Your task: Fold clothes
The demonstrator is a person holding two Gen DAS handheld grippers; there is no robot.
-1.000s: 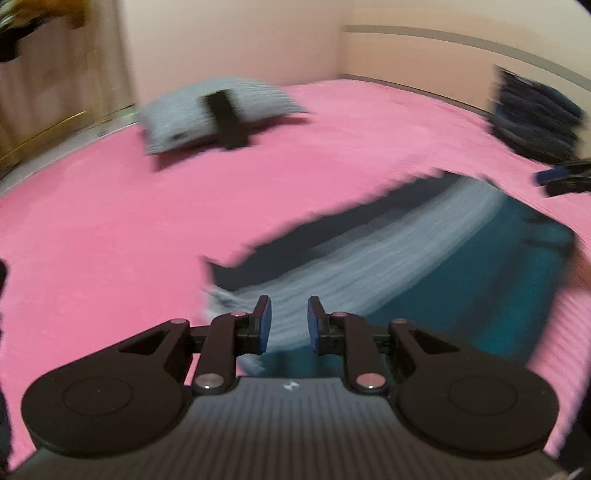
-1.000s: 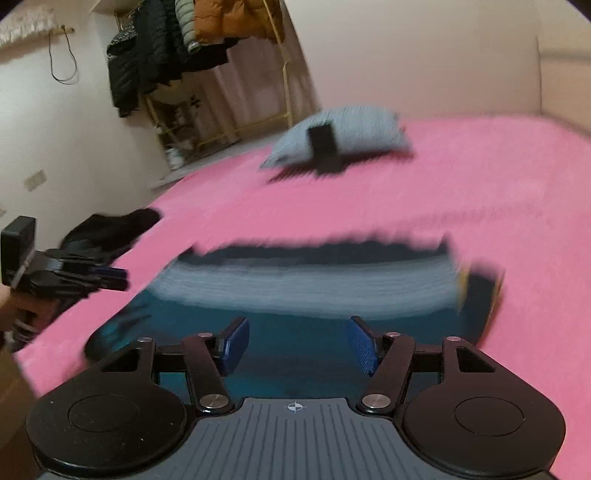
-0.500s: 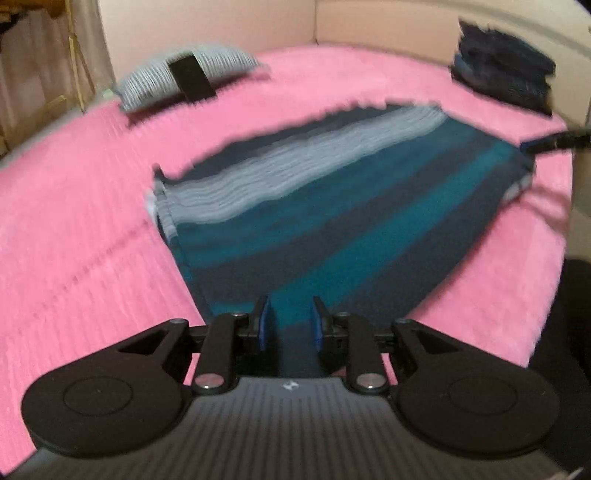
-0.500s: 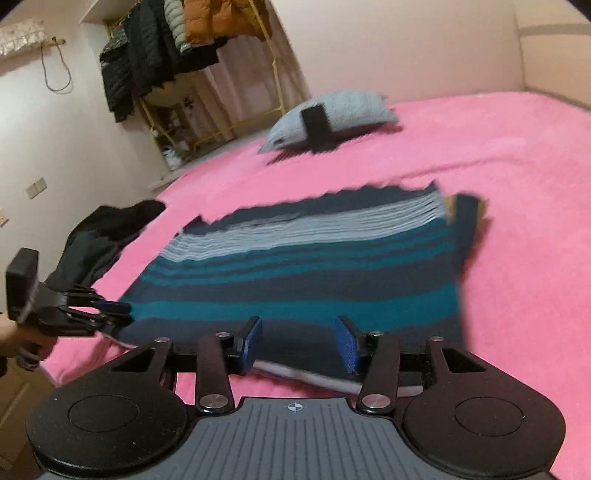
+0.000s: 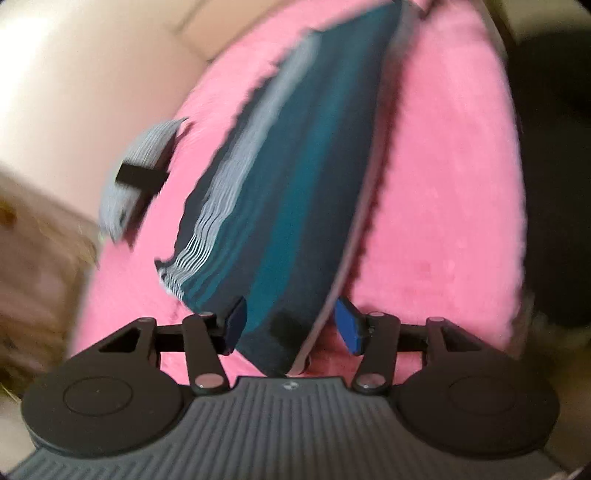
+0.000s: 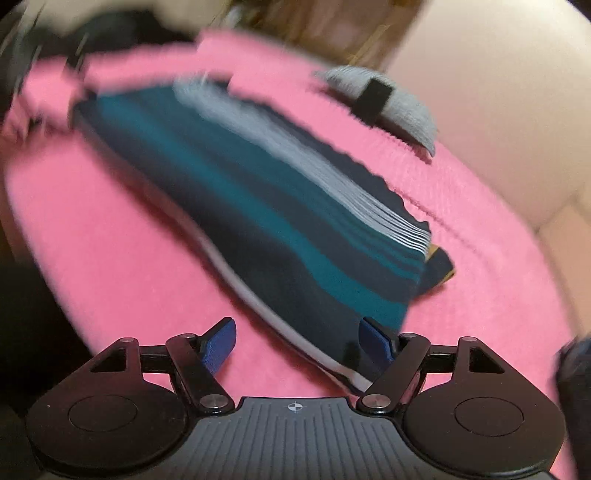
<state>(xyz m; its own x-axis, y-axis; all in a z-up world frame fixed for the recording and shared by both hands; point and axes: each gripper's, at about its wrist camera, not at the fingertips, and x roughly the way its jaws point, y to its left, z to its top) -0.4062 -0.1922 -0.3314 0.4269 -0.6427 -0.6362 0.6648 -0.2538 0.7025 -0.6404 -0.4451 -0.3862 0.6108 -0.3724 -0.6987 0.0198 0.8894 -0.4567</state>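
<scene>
- The striped shirt [image 5: 291, 206] lies flat on the pink bed [image 5: 443, 206].
- The left gripper [image 5: 291, 325] has its jaws opening; the shirt's near corner lies loose between them.
- The right gripper [image 6: 299, 341] has its jaws opening wide; the shirt's hem lies by the right pad, unpinched.
- A grey pillow [image 6: 391, 103] lies at 1 o'clock in the right view.

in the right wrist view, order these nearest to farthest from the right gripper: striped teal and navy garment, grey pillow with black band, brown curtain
1. Striped teal and navy garment, corner between the opening right gripper jaws.
2. Grey pillow with black band, upper right on the pink bed cover.
3. Brown curtain, beyond the bed.
</scene>
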